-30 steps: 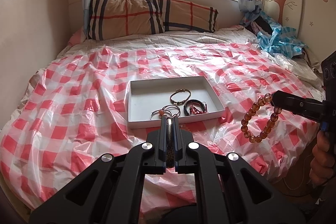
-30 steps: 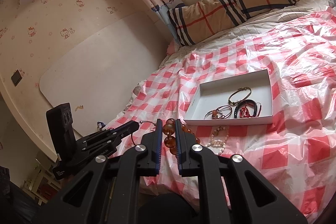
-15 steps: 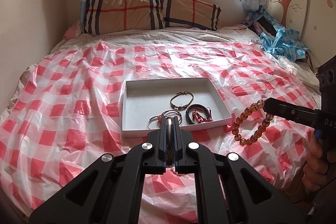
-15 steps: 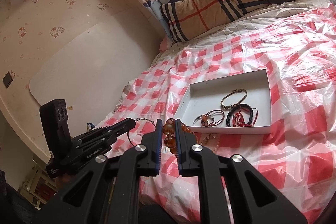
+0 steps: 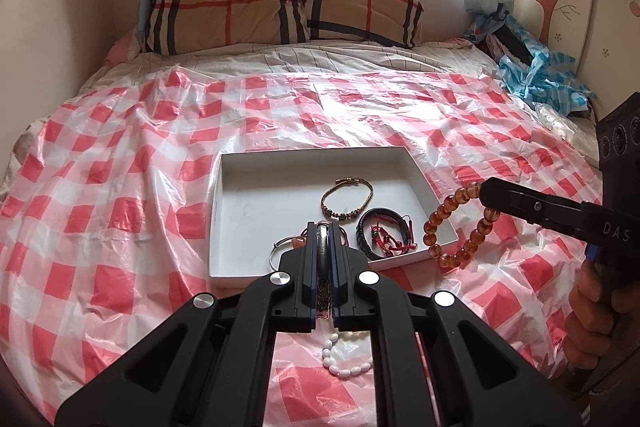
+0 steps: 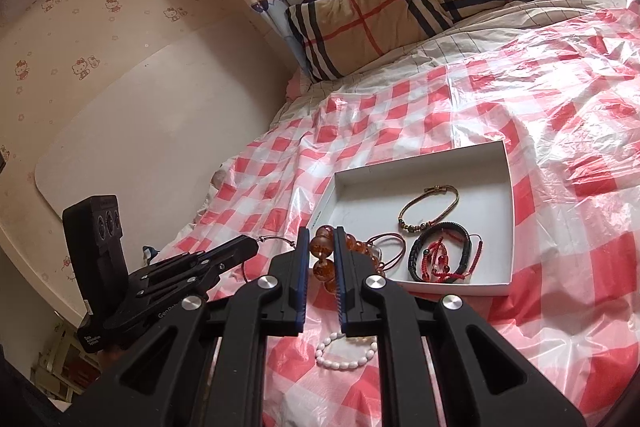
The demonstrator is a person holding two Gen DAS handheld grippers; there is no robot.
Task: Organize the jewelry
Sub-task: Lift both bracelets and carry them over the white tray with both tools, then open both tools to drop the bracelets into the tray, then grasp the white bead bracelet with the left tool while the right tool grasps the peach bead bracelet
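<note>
**A:** What do you see on the bed?

**B:** A shallow white cardboard box [image 5: 256, 199] sits on the red-and-white checked plastic sheet [image 5: 100, 211], near the foot edge of the bed. In it lie a thin brown beaded bracelet [image 5: 347, 197] and a black braided band with red cord [image 5: 385, 234].

**A:** And the left gripper [image 5: 323, 247]?

**B:** Its jaws are pressed together on a thin silver wire bangle [image 5: 322, 251], at the near edge of the box.

**A:** And the right gripper [image 6: 322, 255]?

**B:** Its jaws are clamped on a big amber bead bracelet [image 5: 460, 223]. The loop hangs in the air just by the right near corner of the box.

**A:** Anything else?

**B:** A white bead bracelet [image 6: 346, 351] lies on the sheet, nearer the foot edge than the box. Two plaid pillows [image 5: 276, 7] lie at the head of the bed.
</note>
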